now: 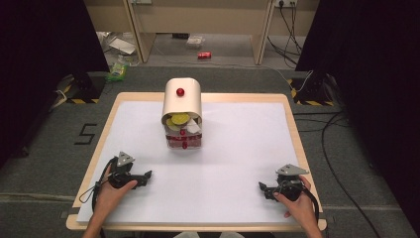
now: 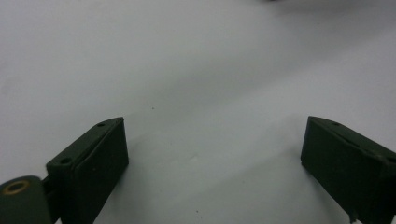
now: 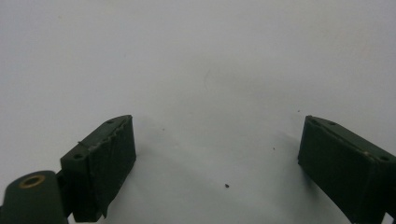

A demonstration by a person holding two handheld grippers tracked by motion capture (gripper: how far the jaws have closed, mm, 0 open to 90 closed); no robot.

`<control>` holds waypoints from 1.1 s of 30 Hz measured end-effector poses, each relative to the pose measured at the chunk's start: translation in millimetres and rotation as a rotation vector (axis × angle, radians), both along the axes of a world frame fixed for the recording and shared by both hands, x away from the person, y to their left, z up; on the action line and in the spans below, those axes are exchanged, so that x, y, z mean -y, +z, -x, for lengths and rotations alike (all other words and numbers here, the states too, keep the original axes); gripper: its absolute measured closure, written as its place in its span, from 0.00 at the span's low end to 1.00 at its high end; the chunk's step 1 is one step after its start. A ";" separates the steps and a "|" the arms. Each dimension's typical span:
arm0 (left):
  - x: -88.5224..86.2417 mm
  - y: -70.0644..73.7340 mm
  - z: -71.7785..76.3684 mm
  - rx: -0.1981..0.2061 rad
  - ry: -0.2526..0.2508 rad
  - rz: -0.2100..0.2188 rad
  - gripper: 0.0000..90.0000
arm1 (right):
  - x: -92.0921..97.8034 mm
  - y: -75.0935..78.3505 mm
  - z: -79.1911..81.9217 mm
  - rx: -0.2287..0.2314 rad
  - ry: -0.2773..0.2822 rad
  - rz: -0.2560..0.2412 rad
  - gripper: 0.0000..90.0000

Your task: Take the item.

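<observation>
A person sits at the near edge of the bench (image 1: 292, 124), which is covered by a white sheet (image 1: 237, 158) with a wooden rim showing around it. Each hand holds a gripper, and both rest low on the sheet near that near edge.

The left gripper (image 1: 147, 175) lies toward the near left corner, its jaws pointing inward across the sheet toward the right. In the left gripper view (image 2: 212, 158) the two black jaws stand wide apart with bare white sheet between them; they have hold of nothing.

The right gripper (image 1: 262, 186) lies toward the near right corner, pointing inward toward the left, so the two grippers face each other and stay well apart. In the right gripper view (image 3: 217, 161) its jaws are likewise spread wide, with nothing between them but the sheet and a few dark specks.

Nearest to them, yet well apart from both, a small container (image 1: 182, 115) stands toward the middle of the far edge. Its cream, rounded cover (image 1: 182, 101) carries a red knob (image 1: 180, 91). Below the cover the front is open, showing yellow round pieces (image 1: 179, 119) and something white, and under that a clear lower part (image 1: 184, 141) with red bits inside. What exactly these pieces are I cannot tell.
</observation>
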State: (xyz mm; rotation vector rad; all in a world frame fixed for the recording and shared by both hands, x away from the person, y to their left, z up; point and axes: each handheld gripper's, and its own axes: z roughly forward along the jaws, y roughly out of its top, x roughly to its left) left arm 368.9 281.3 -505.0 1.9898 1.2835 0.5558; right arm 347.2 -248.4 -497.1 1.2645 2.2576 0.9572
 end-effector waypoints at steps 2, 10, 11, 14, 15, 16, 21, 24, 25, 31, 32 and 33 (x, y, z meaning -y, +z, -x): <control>-0.2 0.0 -0.1 -0.001 -0.002 0.003 0.08 | 0.1 0.0 -0.2 0.001 0.002 0.000 0.13; 0.9 2.7 2.1 0.009 -0.022 0.008 0.18 | -0.1 0.0 -0.6 -0.001 0.005 0.003 0.12; 1.7 3.5 2.6 0.013 -0.026 0.011 0.16 | 0.0 -0.1 -0.8 0.001 0.007 0.004 0.12; 4.2 6.1 3.8 0.014 -0.037 0.026 0.17 | 0.0 -0.2 -1.0 0.001 0.009 0.004 0.12; 5.6 7.5 3.8 0.016 -0.044 0.028 0.17 | -0.1 -0.2 -1.0 0.001 0.009 0.005 0.12; 6.6 8.8 3.7 0.018 -0.047 0.027 0.17 | -0.1 -0.2 -1.0 0.001 0.009 0.005 0.12; 16.2 23.0 5.8 0.053 -0.081 0.038 0.17 | -0.3 -0.2 -1.0 -0.001 0.009 0.005 0.11; 21.2 32.0 6.2 0.067 -0.105 0.037 0.17 | -0.4 -0.2 -1.2 -0.001 0.010 0.005 0.11; 22.1 34.6 6.9 0.077 -0.110 0.042 0.17 | -0.4 -0.3 -1.2 -0.001 0.010 0.005 0.11; 26.1 51.6 7.3 0.109 -0.138 0.078 0.17 | -0.5 -0.3 -1.4 -0.002 0.012 0.006 0.10; 28.4 56.7 5.8 0.119 -0.146 0.084 0.17 | -0.6 -0.3 -1.3 -0.003 0.010 0.005 0.10; 30.1 60.2 5.1 0.126 -0.148 0.082 0.17 | -0.6 -0.3 -1.4 -0.002 0.012 0.006 0.10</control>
